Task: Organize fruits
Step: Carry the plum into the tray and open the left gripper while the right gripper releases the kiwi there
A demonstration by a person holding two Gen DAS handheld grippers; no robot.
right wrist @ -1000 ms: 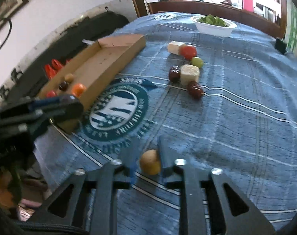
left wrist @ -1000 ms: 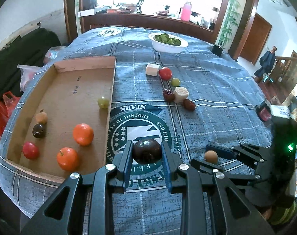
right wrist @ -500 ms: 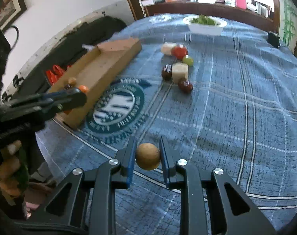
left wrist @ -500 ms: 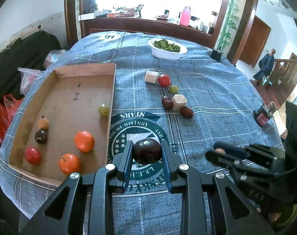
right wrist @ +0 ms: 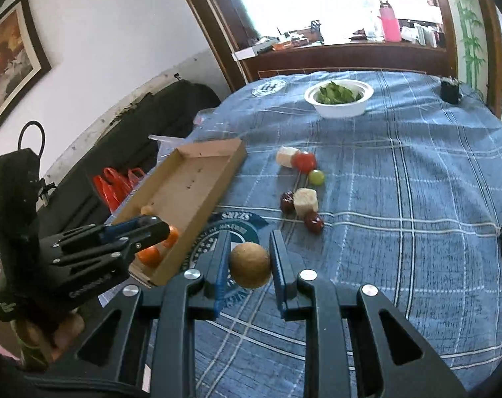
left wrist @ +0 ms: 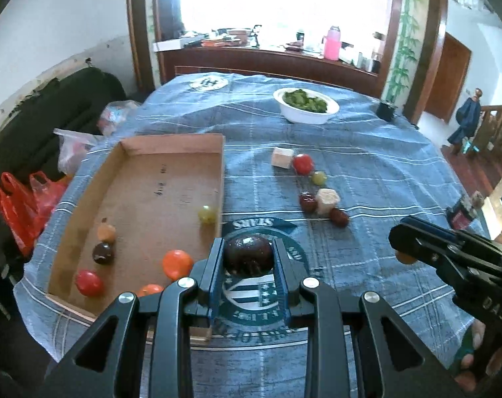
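Blue tablecloth (left wrist: 366,165) below, left gripper (left wrist: 248,258) clamps a dark fruit (left wrist: 248,254), right gripper (right wrist: 250,262) clamps a tan fruit (right wrist: 250,260); next, carry both to the box (left wrist: 144,179) left of the jaws.

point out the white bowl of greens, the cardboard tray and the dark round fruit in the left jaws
white bowl of greens (left wrist: 305,116), left wrist view, on its outer front wall
brown cardboard tray (left wrist: 171,140), left wrist view, on its far wall
dark round fruit (left wrist: 248,254), left wrist view, on its front face
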